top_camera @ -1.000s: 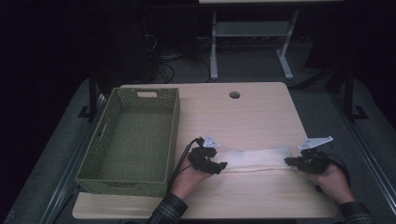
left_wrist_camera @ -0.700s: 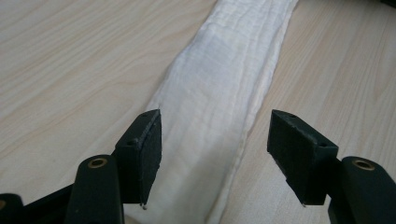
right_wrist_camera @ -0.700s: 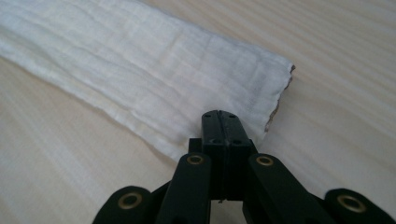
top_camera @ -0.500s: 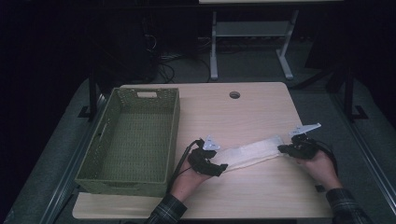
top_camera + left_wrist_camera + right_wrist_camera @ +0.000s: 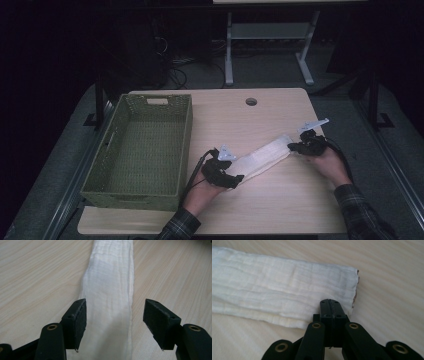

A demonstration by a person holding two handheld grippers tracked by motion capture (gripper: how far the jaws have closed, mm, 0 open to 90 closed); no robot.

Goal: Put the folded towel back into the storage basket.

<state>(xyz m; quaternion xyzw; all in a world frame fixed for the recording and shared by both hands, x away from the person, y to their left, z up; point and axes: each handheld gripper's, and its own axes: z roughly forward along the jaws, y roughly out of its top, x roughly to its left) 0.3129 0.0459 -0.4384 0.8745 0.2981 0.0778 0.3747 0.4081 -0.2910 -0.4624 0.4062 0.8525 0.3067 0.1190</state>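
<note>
White folded cloth (image 5: 261, 157) lies between the spread left tool (image 5: 114, 320), its end pinched by the right tool (image 5: 333, 305).

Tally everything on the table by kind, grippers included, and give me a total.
Woven green basket: 1
Folded white cloth: 1
Grippers: 2, the left gripper open astride the cloth, the right gripper shut on the cloth's end
Total: 4

The right gripper (image 5: 300, 146) has carried its end of the folded cloth (image 5: 262, 157) toward 12 o'clock, so the strip now lies slanted across the surface (image 5: 280, 210).
</note>
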